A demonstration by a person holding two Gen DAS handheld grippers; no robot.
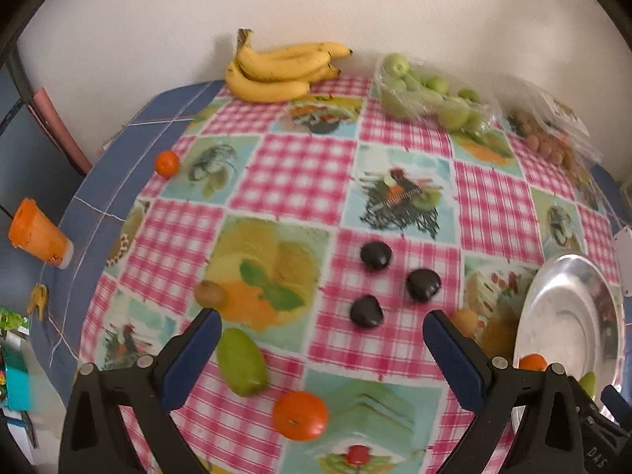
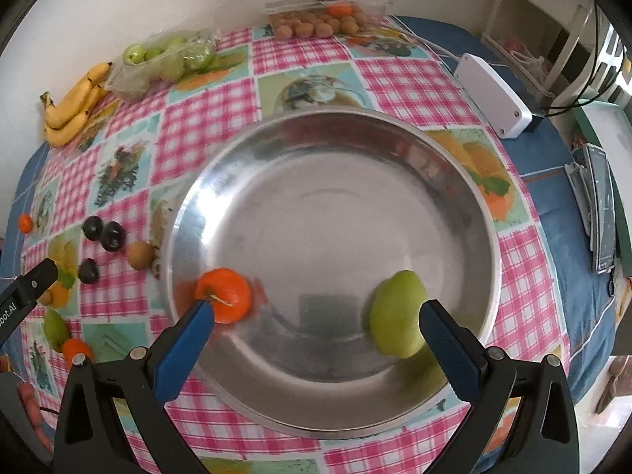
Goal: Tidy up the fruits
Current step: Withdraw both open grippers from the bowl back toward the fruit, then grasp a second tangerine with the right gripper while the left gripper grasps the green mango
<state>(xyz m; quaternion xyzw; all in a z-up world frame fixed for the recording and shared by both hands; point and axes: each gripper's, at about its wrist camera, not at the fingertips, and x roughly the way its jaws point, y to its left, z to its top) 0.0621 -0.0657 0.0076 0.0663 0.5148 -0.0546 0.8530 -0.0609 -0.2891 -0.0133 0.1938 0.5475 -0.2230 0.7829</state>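
Metal bowl (image 2: 454,181): one orange (image 2: 225,296), one green fruit (image 2: 397,312).

Looked like a home dining corner: round table under a checked oilcloth (image 1: 284,170) printed with food pictures, pushed against a plain wall (image 1: 316,0), bananas (image 1: 276,67) and bagged fruit (image 1: 426,94) at the back, steel bowl (image 2: 335,213) in front.

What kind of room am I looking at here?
Probably a home kitchen or dining corner: a table against a plain wall with a checked, food-print tablecloth, bananas and bagged green fruit on it, and a large metal bowl.
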